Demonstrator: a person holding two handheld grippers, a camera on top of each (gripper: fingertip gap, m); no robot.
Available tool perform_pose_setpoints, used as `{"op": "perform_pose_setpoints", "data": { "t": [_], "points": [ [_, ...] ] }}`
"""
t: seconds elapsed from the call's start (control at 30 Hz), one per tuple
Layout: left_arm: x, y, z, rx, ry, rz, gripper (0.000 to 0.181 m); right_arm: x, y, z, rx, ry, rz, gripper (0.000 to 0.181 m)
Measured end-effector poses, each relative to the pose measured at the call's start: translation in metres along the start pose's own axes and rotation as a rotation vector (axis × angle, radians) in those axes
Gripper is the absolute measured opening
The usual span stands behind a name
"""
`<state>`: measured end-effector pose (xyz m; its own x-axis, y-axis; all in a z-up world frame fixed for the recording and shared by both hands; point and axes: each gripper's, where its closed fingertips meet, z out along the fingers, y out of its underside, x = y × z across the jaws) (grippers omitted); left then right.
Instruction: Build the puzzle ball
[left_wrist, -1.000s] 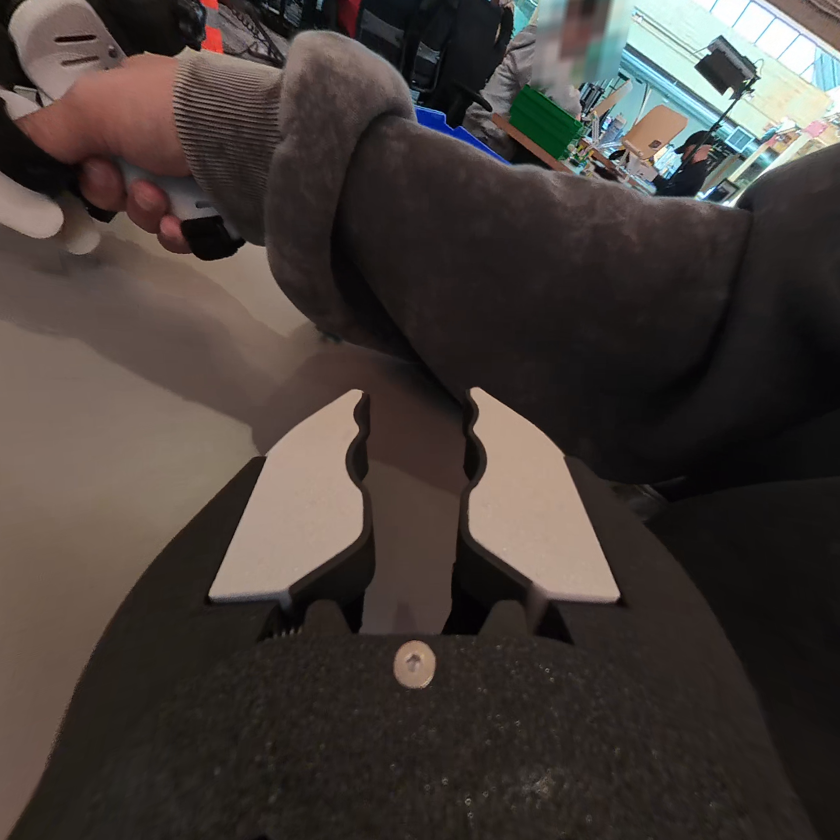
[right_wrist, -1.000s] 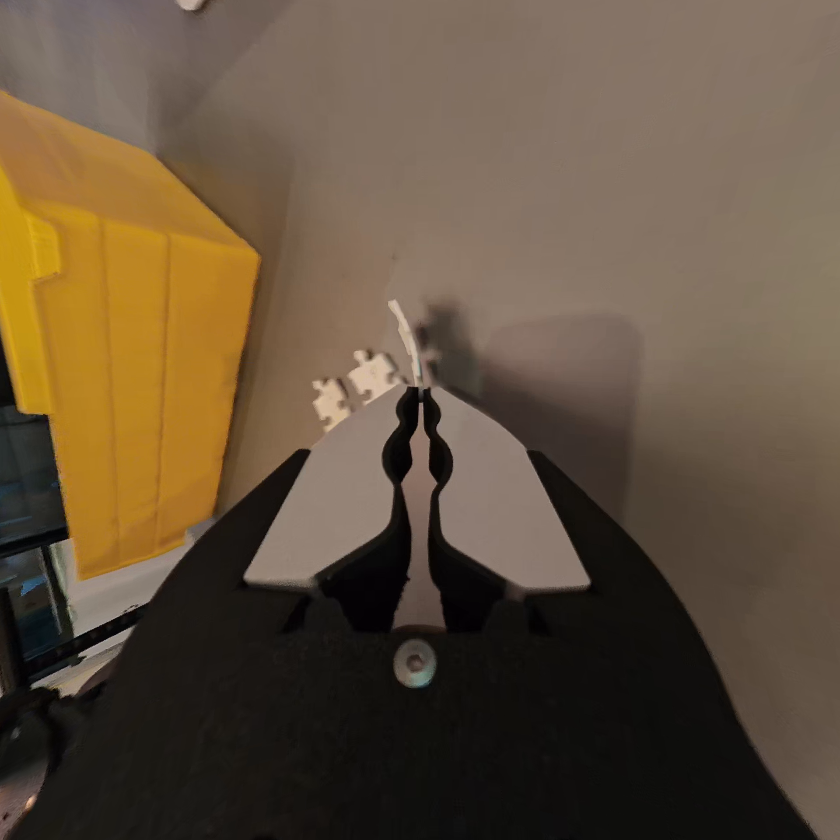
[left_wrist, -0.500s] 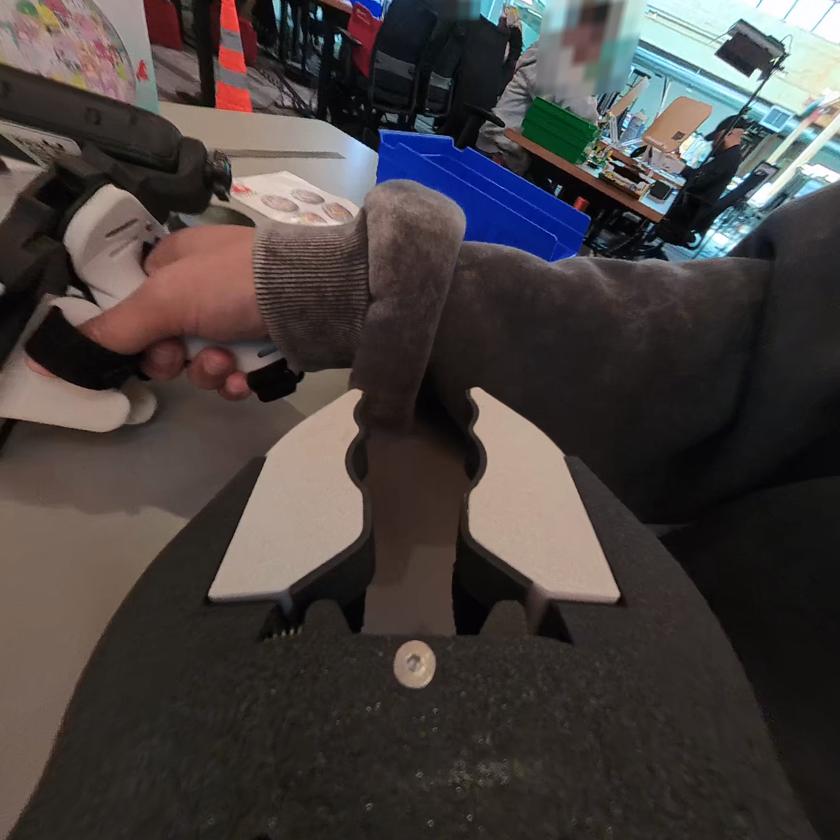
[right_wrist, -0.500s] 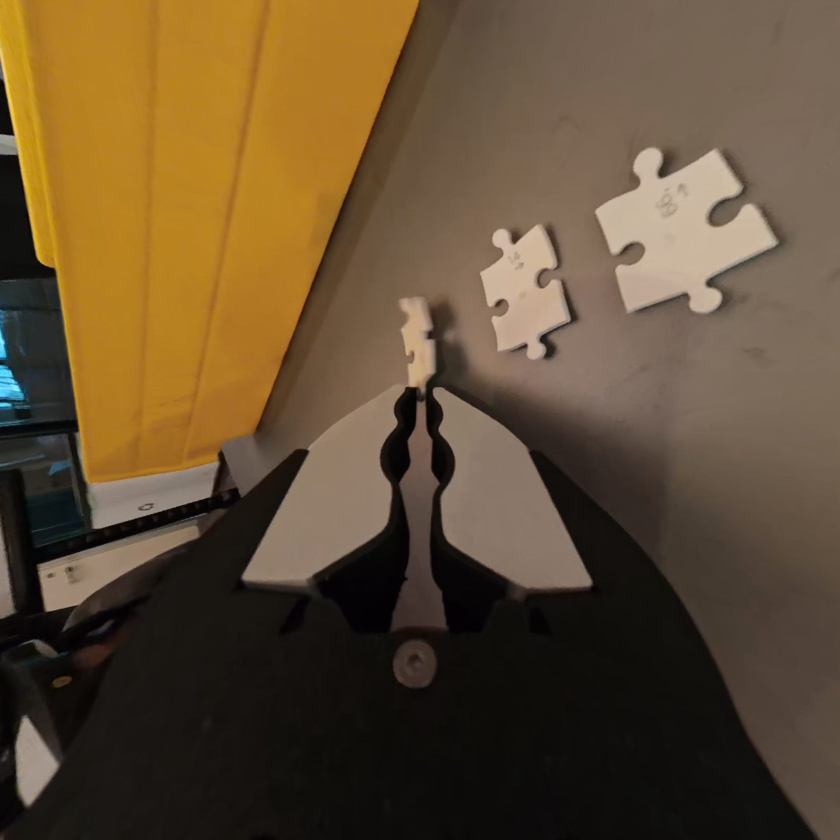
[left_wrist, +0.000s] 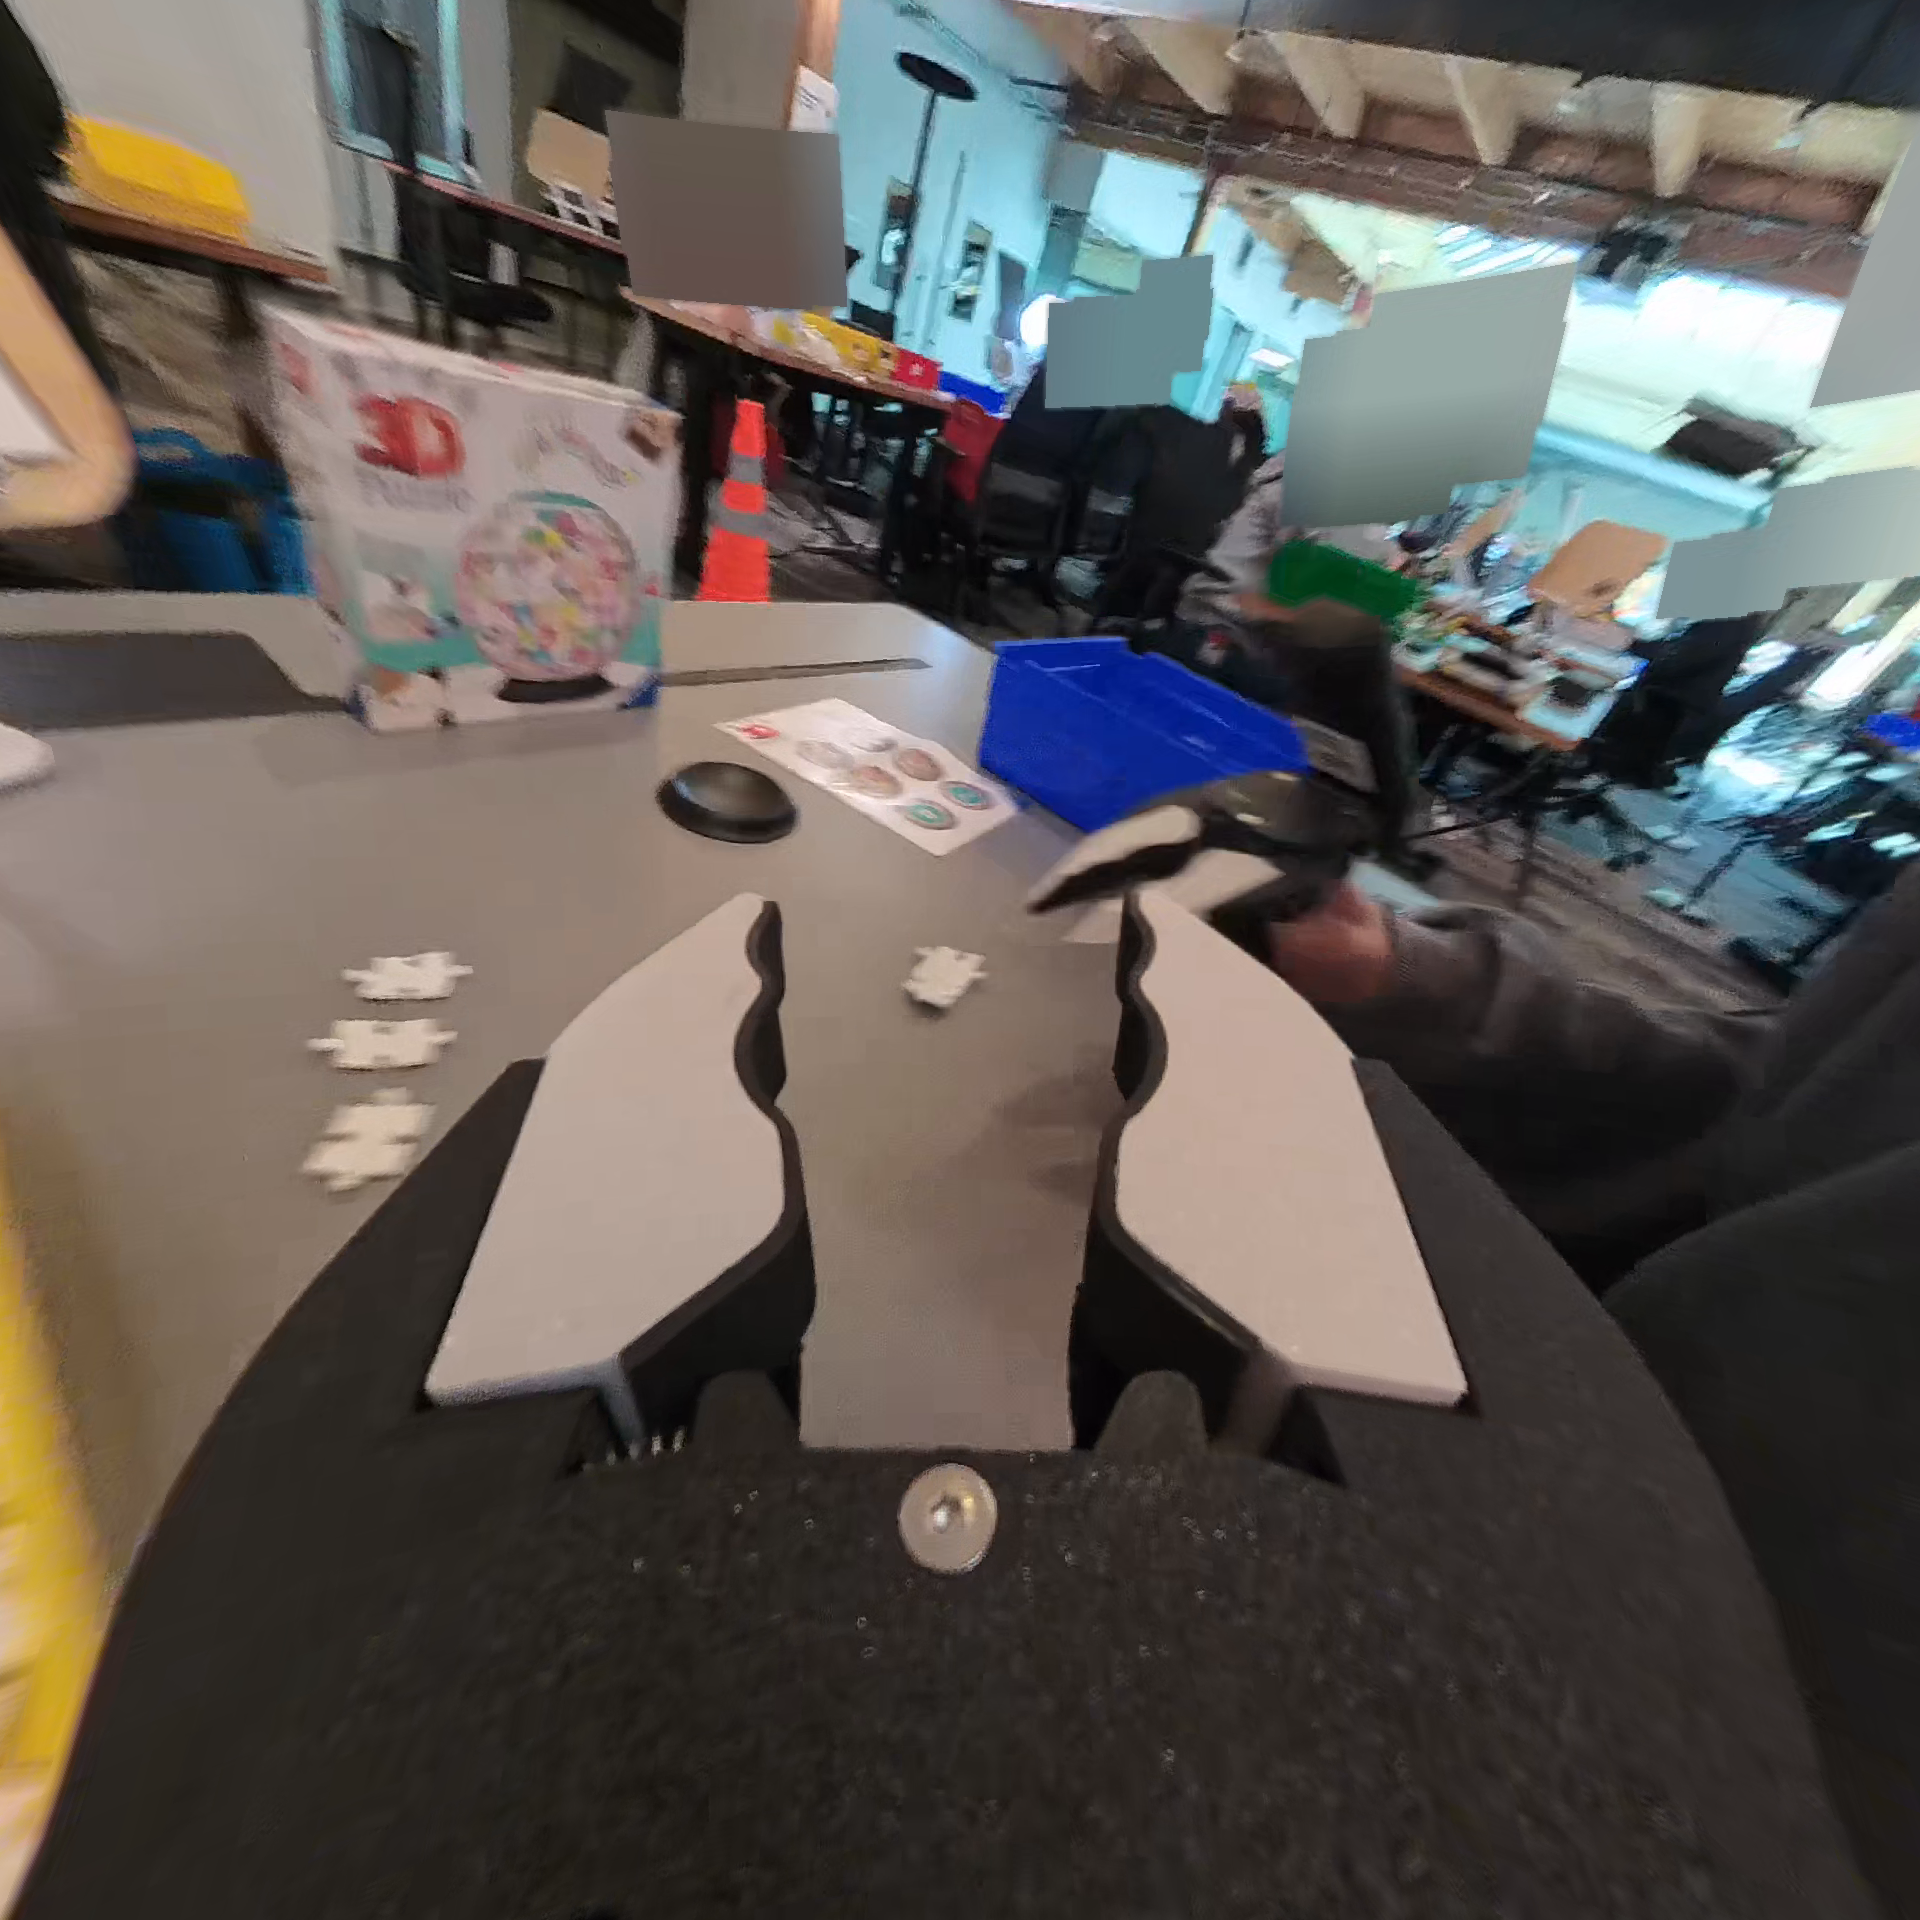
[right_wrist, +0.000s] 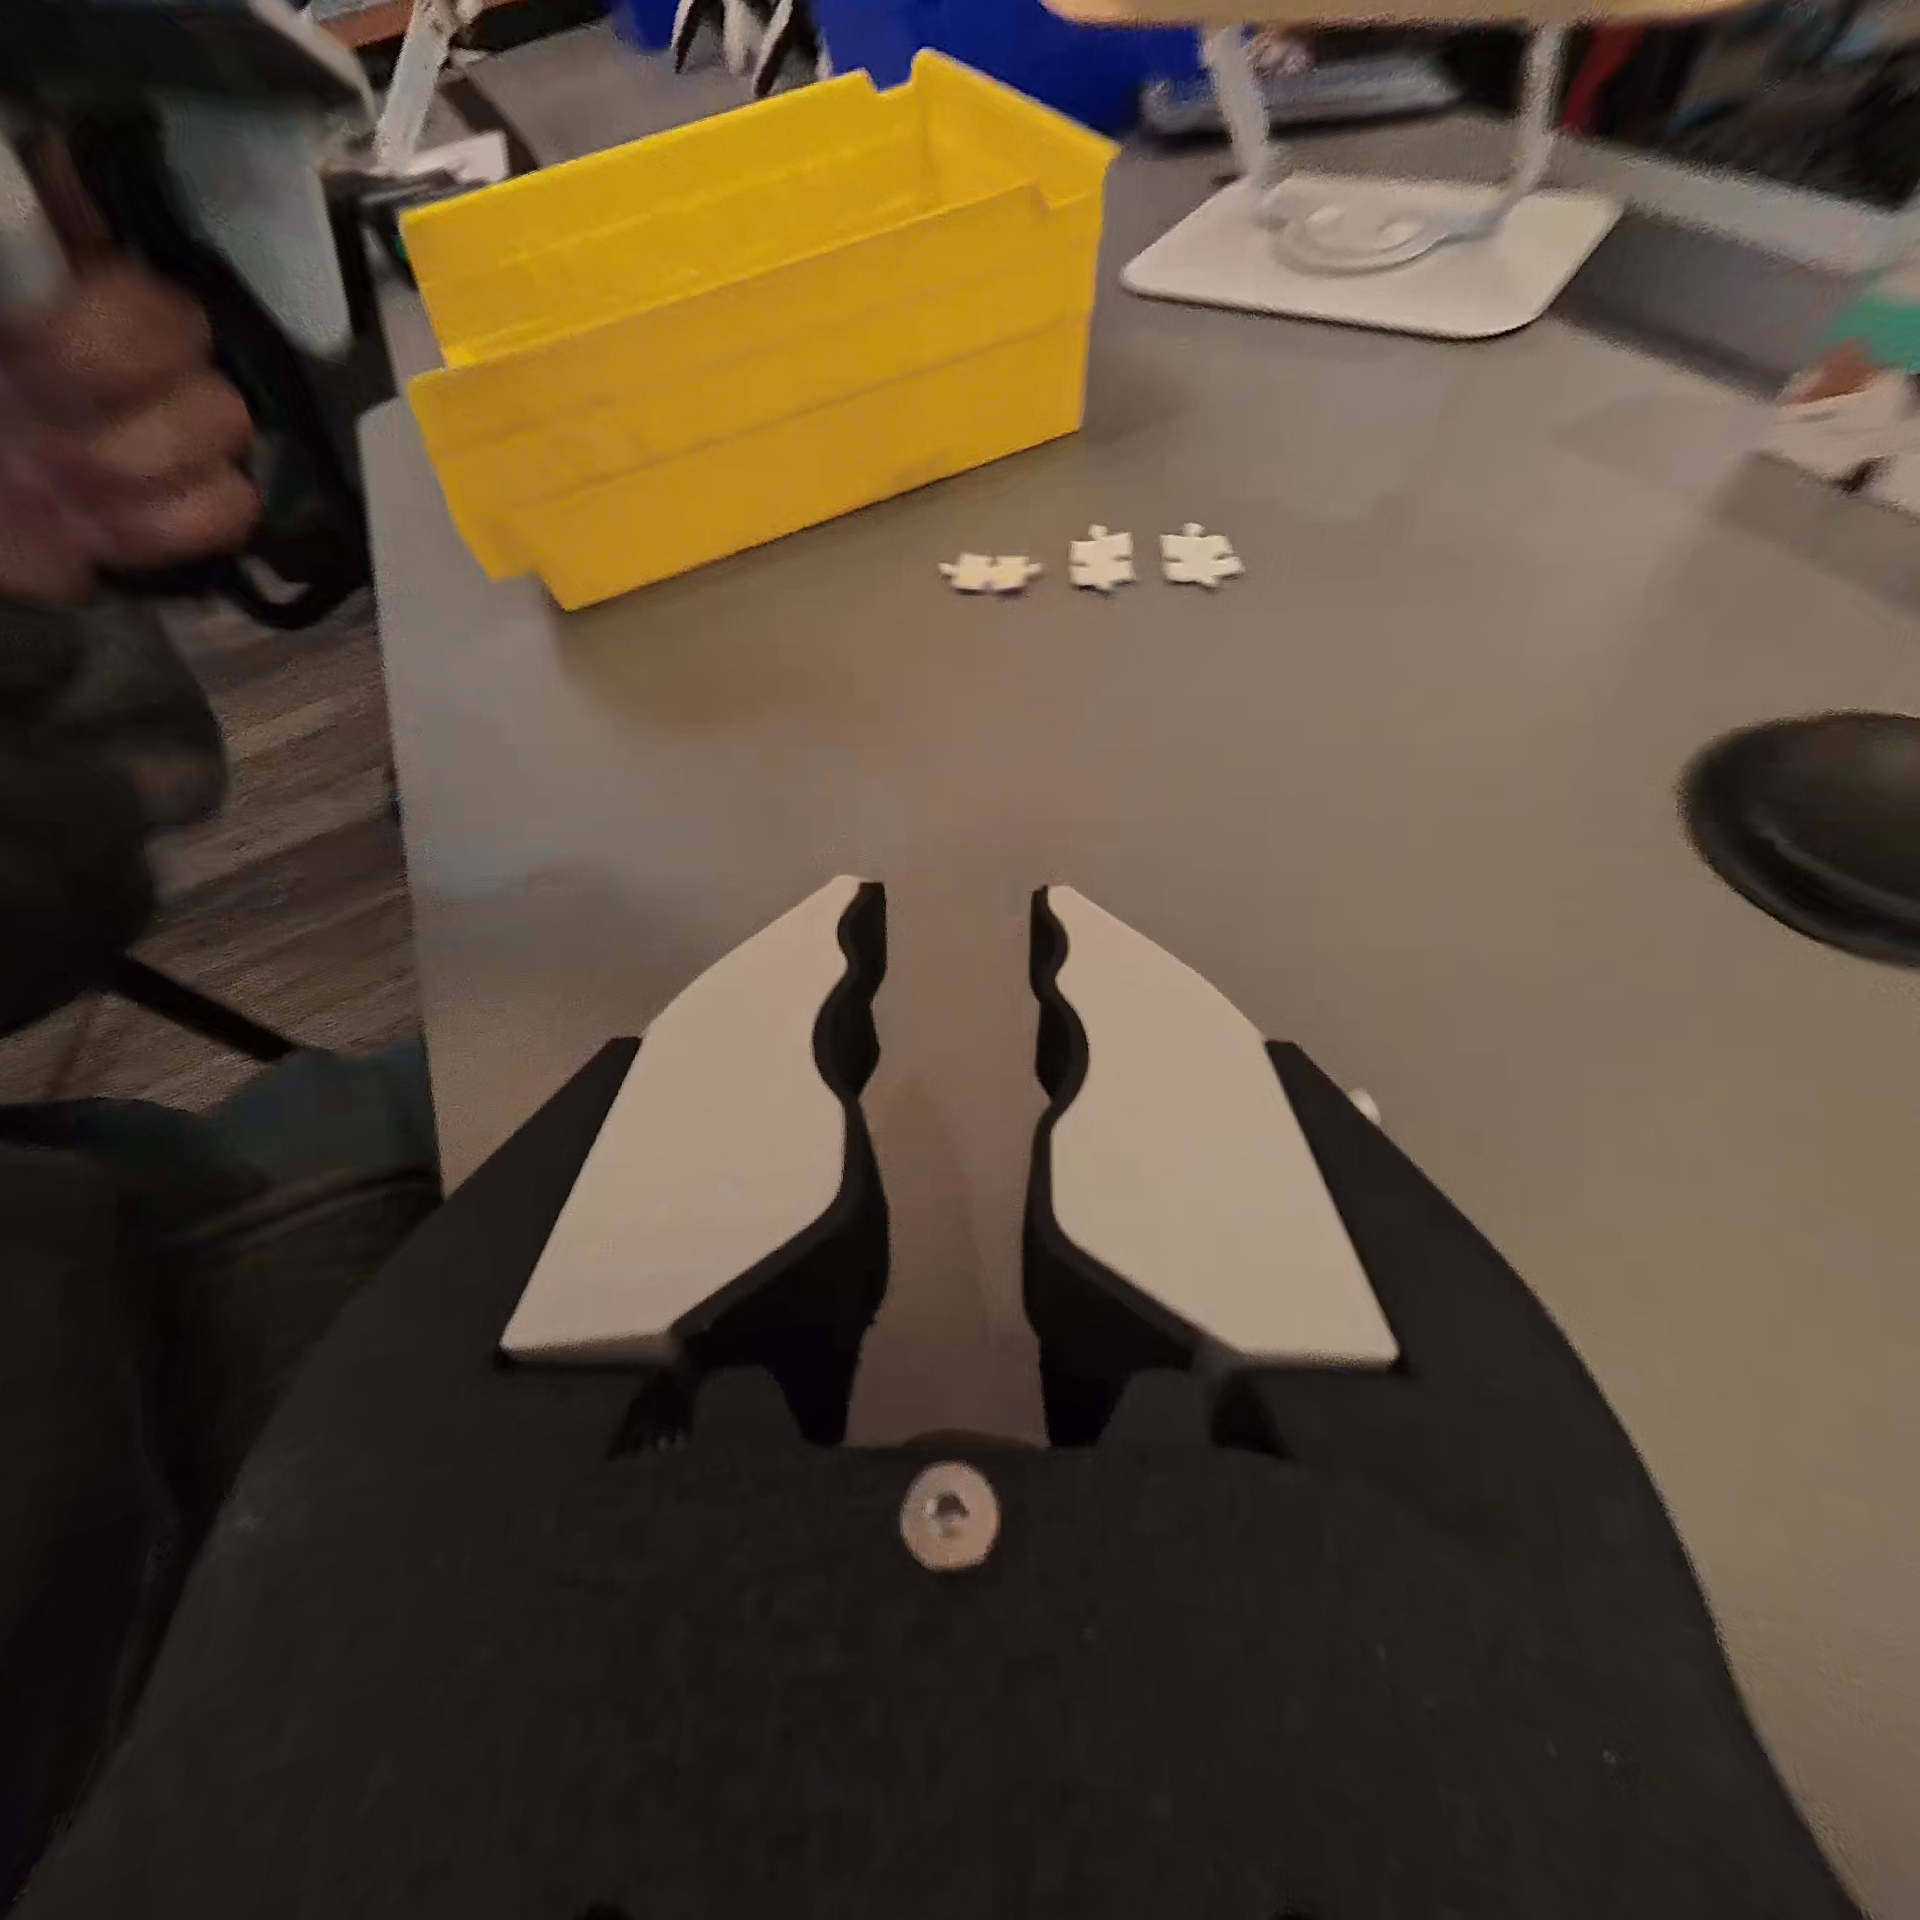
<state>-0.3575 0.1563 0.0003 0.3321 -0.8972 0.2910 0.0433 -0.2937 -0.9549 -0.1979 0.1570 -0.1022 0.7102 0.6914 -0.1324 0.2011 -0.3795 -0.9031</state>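
Several white puzzle pieces lie on the grey table (left_wrist: 520, 852). In the left wrist view, three sit in a column at the left (left_wrist: 382, 1042) and a single piece (left_wrist: 943, 975) lies ahead, between my fingers and beyond their tips. My left gripper (left_wrist: 948, 914) is wide open and empty. In the right wrist view the three pieces (right_wrist: 1101, 559) form a row ahead, beside the yellow bin (right_wrist: 758, 322). My right gripper (right_wrist: 958, 899) is open and empty above the table. It also shows at the right of the left wrist view (left_wrist: 1143, 862), held by a hand.
A black round stand (left_wrist: 727, 800), a printed sheet (left_wrist: 868, 774), a blue bin (left_wrist: 1132, 727) and the puzzle box (left_wrist: 468, 561) sit farther back. The stand also shows at the right (right_wrist: 1818, 821). A white base plate (right_wrist: 1371, 260) is behind it. The table edge (right_wrist: 400, 831) runs along the left.
My right gripper has let go of the puzzle piece, opened and pulled back from the yellow bin. My left gripper has opened wider, and the sleeve no longer blocks its view of the table.
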Motion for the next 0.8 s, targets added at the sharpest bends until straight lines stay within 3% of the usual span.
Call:
{"op": "perform_pose_setpoints", "data": {
  "t": [0.17,0.33,0.47,0.57,0.7,0.8],
  "points": [
    [-0.075,-0.020,-0.062,-0.188,-0.358,0.166,0.060,0.014,0.023,-0.049,0.158,0.135,-0.003,0.029],
    [-0.160,0.012,-0.131,-0.543,-0.693,0.140,0.059,0.021,0.018,-0.054,0.250,0.162,0.002,0.028],
    [-0.217,0.054,-0.158,-0.827,-0.797,0.046,0.062,0.017,0.021,-0.047,0.234,0.122,-0.013,0.028],
    [-0.255,0.078,-0.167,-0.958,-0.851,-0.048,0.061,0.013,0.023,-0.045,0.228,0.098,-0.019,0.027],
    [-0.272,0.101,-0.172,-1.045,-0.839,-0.240,0.059,0.010,0.026,-0.043,0.214,0.086,-0.030,0.027],
    [-0.276,0.103,-0.175,-1.100,-0.838,-0.225,0.054,0.009,0.027,-0.041,0.213,0.073,-0.028,0.027]
  ]
}}
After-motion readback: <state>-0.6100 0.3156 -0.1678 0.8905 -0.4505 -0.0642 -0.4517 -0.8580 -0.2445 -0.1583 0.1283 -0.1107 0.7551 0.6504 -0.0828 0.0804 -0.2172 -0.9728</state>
